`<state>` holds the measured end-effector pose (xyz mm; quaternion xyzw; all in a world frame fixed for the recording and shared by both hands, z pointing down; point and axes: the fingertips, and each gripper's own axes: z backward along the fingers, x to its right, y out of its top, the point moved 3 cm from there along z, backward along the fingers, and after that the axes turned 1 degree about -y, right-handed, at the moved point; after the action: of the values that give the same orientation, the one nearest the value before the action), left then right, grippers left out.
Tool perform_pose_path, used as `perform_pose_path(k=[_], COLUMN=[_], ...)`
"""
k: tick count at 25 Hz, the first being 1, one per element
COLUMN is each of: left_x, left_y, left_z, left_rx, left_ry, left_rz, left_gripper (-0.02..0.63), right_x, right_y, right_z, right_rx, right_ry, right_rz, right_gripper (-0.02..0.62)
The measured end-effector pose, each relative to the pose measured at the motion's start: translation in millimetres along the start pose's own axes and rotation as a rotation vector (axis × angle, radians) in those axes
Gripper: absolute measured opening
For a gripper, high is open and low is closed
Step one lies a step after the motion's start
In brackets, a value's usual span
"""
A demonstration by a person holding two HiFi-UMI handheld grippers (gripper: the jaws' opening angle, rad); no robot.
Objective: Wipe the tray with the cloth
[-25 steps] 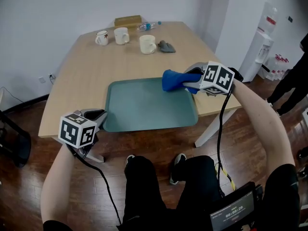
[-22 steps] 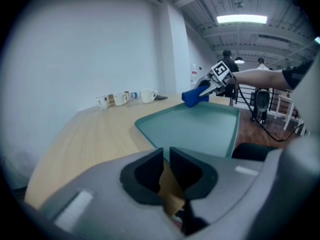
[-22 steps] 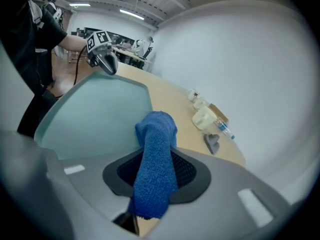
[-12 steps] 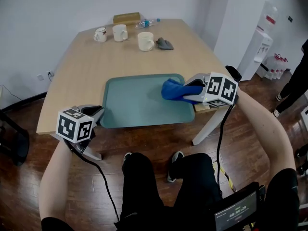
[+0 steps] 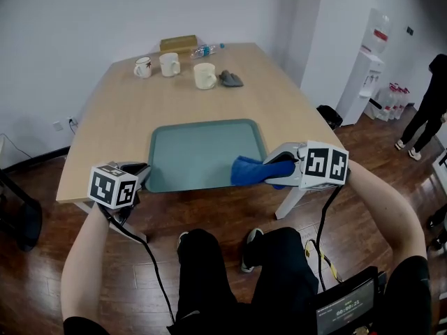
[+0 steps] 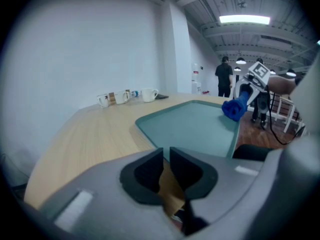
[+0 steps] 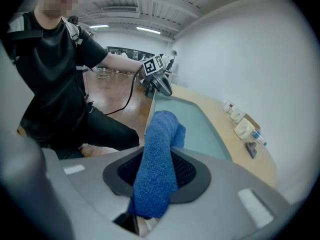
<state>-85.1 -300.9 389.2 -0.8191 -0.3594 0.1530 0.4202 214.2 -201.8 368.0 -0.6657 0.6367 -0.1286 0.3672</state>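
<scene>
Head view: cloth [image 5: 248,170], clamped in right gripper [image 5: 274,169] fingers, has slid to the tray [image 5: 199,149] front; left gripper [image 5: 143,170] closed.

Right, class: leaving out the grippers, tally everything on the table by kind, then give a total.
Mugs: 3
Cloths: 2, one blue cloth, one grey cloth
Tray: 1
Bottle: 1
Box: 1
Total: 8

Tray [image 5: 195,152] corner hidden beneath the cloth [image 5: 250,171]
</scene>
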Motion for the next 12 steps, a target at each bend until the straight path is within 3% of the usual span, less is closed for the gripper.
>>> perform_pose_path(k=[3,5,8,10,12], left_x=[1.6,0.5,-0.2,1.5,-1.2], left_y=[0.0,1.4,3.0,3.1,6.4], left_z=[-1.2,0.2,2.2,1.1,3.3], left_rx=[0.002,0.01,0.016,0.014,0.033], left_ry=[-0.004,0.006,0.006,-0.004,0.03], left_rz=[-0.002,-0.01,-0.011,0.009,0.029], left_gripper=[0.043,0.043,0.043,0.047,0.071], right_x=[20.7,59.1,125.4,149.7,160.1], right_y=[-4.0,-19.2,-64.9,-101.9,-129.1], right_z=[10.2,25.3,58.8,74.2,80.4], right_rx=[0.028,0.008,-0.079,-0.115,-0.105], right_ry=[-0.059,-0.224,-0.589,-0.703,-0.725], right_rz=[-0.084,-0.231,-0.515,-0.71,-0.878], right_gripper=[0.114,0.114,0.114,0.118,0.127])
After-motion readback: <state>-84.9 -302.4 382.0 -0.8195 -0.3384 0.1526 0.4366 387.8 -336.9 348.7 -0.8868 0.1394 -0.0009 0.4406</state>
